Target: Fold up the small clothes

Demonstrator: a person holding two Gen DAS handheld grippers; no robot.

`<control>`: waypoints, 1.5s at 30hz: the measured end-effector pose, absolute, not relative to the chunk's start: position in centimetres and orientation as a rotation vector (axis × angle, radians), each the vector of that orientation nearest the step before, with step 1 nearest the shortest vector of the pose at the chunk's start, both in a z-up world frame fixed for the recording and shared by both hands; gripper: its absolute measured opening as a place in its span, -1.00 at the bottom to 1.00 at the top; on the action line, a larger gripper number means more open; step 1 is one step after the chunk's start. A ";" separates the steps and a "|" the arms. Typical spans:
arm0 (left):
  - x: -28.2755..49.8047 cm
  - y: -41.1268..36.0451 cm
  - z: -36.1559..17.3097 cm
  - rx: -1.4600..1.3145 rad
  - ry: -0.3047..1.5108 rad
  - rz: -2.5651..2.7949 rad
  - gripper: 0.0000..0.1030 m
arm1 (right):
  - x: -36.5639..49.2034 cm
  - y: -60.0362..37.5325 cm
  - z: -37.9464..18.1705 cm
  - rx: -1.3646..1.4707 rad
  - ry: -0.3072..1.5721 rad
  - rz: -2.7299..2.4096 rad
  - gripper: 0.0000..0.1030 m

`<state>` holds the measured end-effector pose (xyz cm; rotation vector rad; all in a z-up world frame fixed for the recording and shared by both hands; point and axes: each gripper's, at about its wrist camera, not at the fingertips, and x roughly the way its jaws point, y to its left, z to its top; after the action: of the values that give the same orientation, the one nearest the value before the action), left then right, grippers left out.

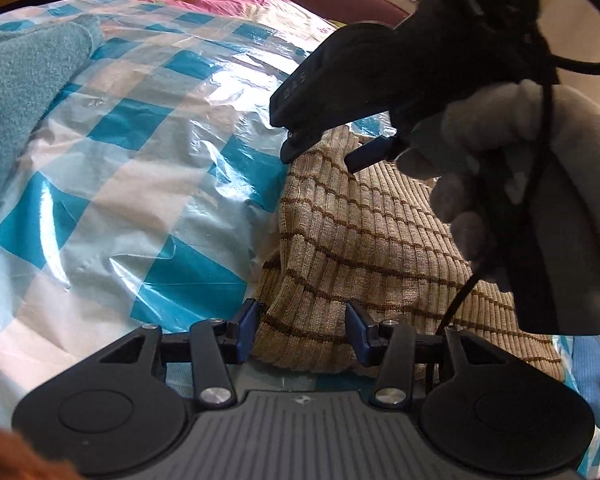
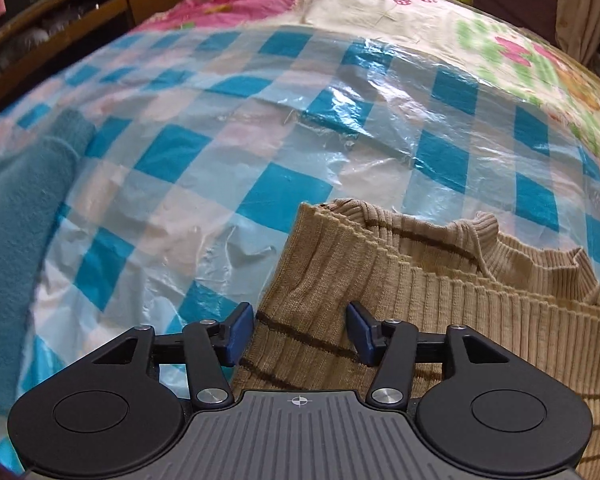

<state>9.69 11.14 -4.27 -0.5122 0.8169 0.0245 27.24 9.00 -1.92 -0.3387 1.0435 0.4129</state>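
Note:
A tan ribbed sweater with thin brown stripes [image 1: 364,240] lies partly folded on a blue-and-white checked plastic sheet [image 1: 140,140]. My left gripper [image 1: 306,330] is open, its blue pads either side of the sweater's near edge. My right gripper [image 1: 320,148] shows in the left wrist view above the sweater's far end, held by a gloved hand. In the right wrist view the right gripper [image 2: 300,330] is open over a folded sleeve part of the sweater [image 2: 380,280], whose collar [image 2: 480,232] lies beyond.
A teal towel-like cloth [image 1: 16,100] lies on the left of the sheet, also in the right wrist view [image 2: 16,220]. A pink and floral bedspread [image 2: 380,0] lies beyond the sheet. A wooden shelf [image 2: 60,0] stands at the far left.

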 end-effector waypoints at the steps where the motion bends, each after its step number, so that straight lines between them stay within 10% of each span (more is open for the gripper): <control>1: 9.7 11.1 -4.2 -0.514 0.817 0.021 -0.02 | 27.3 9.2 -2.2 -0.351 1.048 0.408 0.05; 45: 10.6 10.2 -4.4 -0.420 0.805 0.034 0.02 | 26.3 9.0 -3.5 -0.413 1.004 0.366 0.19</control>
<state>10.58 10.25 -4.44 -0.4202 0.8050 0.0343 26.28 9.01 -3.52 -0.4127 1.0038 0.3662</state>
